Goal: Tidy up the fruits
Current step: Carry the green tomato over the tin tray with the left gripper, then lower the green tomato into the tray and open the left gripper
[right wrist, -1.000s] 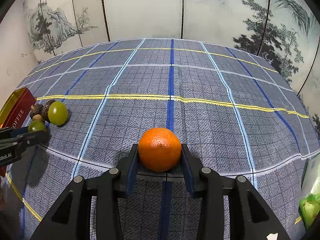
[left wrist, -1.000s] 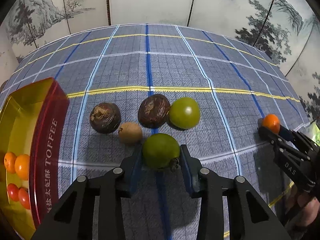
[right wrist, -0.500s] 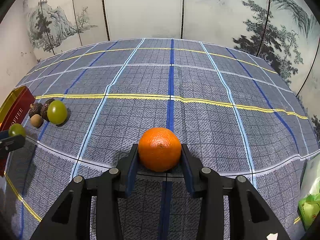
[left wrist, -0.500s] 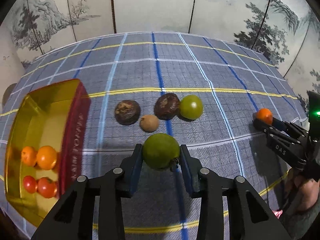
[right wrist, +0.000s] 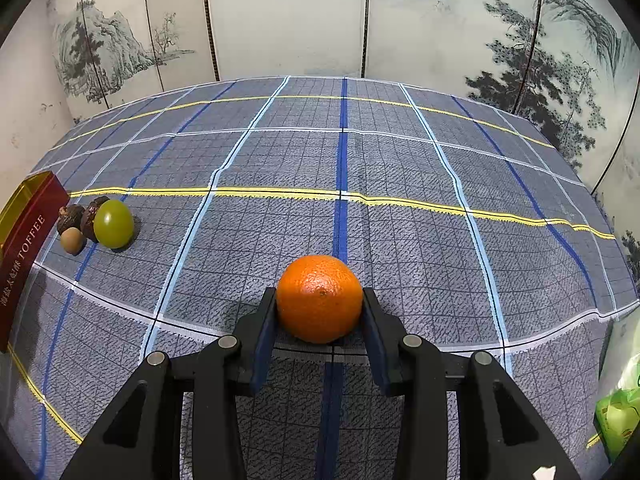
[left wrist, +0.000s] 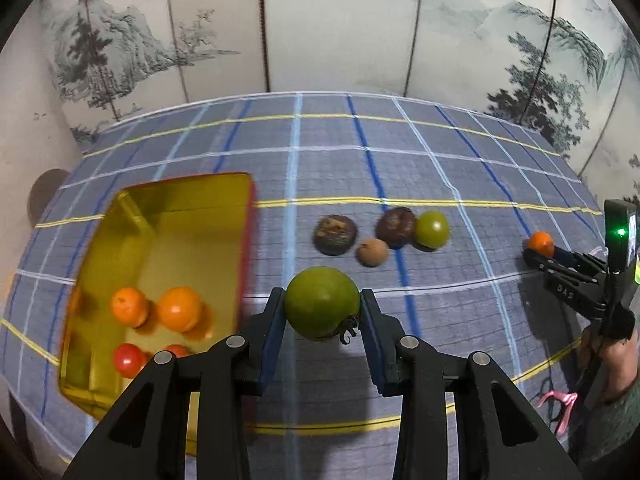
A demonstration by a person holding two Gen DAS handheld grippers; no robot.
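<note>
Left wrist view, left to right: gold toffee tin (left wrist: 168, 208) holding two oranges (left wrist: 178, 309) and two red fruits (left wrist: 129, 360); left gripper (left wrist: 322, 312) clamped on a green fruit (left wrist: 322, 303), raised just right of the tin; two dark brown fruits (left wrist: 334, 234), a small tan fruit (left wrist: 372, 252) and a second green fruit (left wrist: 431, 229) clustered on the checked cloth (left wrist: 400, 152); right gripper (left wrist: 540, 250) at far right. Right wrist view: right gripper (right wrist: 319, 312) gripping an orange (right wrist: 319, 298), well apart from the tin (right wrist: 24, 248).

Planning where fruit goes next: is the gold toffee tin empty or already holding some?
Holding some: the open gold toffee tin contains two oranges and two red fruits.
</note>
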